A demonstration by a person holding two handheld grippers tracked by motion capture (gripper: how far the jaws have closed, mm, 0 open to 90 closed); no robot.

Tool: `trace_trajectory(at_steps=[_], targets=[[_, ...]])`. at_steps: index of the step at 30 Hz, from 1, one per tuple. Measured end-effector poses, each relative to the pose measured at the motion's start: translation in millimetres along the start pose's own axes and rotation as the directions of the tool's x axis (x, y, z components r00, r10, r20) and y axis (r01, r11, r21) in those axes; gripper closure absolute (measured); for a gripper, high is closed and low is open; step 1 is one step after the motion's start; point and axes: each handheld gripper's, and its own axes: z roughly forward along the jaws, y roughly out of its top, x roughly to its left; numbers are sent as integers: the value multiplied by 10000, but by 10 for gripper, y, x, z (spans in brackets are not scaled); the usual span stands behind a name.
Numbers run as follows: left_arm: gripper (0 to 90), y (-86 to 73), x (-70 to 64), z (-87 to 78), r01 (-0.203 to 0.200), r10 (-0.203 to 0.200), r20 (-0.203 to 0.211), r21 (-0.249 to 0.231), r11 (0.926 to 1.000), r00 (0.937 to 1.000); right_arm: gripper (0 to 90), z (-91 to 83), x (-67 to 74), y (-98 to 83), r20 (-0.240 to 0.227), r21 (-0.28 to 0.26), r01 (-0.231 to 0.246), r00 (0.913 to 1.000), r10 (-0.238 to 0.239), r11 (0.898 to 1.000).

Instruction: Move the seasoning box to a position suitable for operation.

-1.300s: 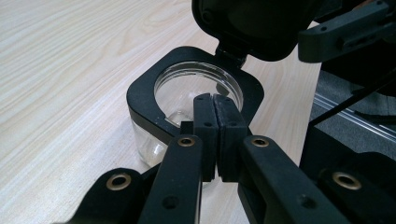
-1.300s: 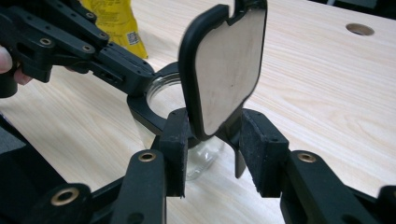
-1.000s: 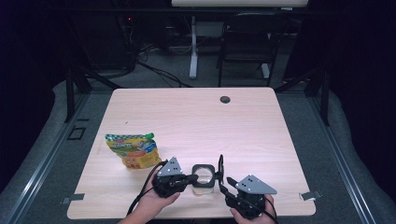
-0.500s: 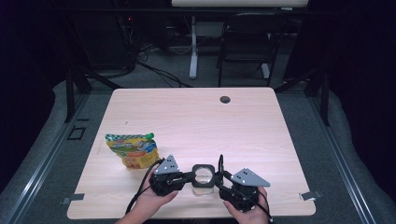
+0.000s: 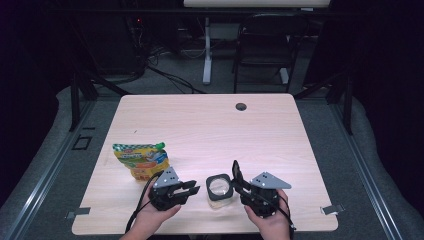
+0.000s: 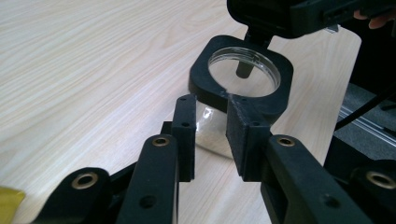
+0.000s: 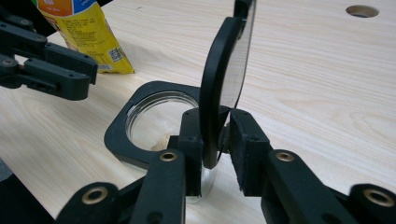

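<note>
Change since the earlier frames: the left gripper (image 5: 192,189) has drawn back from the jar (image 5: 220,190) and its jaws have just been opening, with nothing between them; the right gripper (image 5: 235,186) has moved in to the jar's right side and its jaws have just been closing, with the lid (image 7: 223,86) between them.
Left gripper, fingers: parted by a narrow gap, empty, tips just short of the jar's black collar (image 6: 243,77).
Right gripper, fingers: pressed on the lower edge of the hinged lid, which stands upright over the open mouth.
Jar, place: near the front edge of the table (image 5: 210,125), between the two grippers; clear glass, a little pale matter at the bottom.
Step in hand (judged): holding the jar open by its lid.
Next move (judged): probably fetching the pouch (image 5: 141,160); it calls for the left gripper to turn away to its left while the right keeps the lid steady.
Count: one jar, one lid, one pouch, two grippers, one table.
</note>
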Motion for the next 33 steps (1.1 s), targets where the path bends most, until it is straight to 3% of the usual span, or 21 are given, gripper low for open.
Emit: trace_trajectory(at_steps=[5,7,14,19,26,30,33], targets=[[706,-43,17,-34,89,-89,-153,-35,10000,9998,819,98,-119,99,-594,224,94,9982,-81,9997],[701,-56,22,-47,106,-106,-234,5,9999,9997,826,114,-123,111,-627,233,97,9980,-82,9997],[666,-103,53,-66,196,-193,-386,80,9998,9991,846,266,-164,217,-1158,276,874,9897,-836,9958],[636,-122,64,-44,283,-275,-394,195,9994,9988,844,381,-224,296,-1511,281,1018,9838,-964,9944],[614,-144,74,19,258,-249,-257,346,9991,9994,719,410,-214,272,-1227,342,766,9898,-719,9965],[607,-147,68,51,226,-219,-208,358,9991,9995,700,344,-219,200,-975,318,482,9942,-448,9983],[608,-147,61,73,194,-188,-145,389,9991,9997,744,291,-223,174,-894,232,337,9955,-315,9992]])
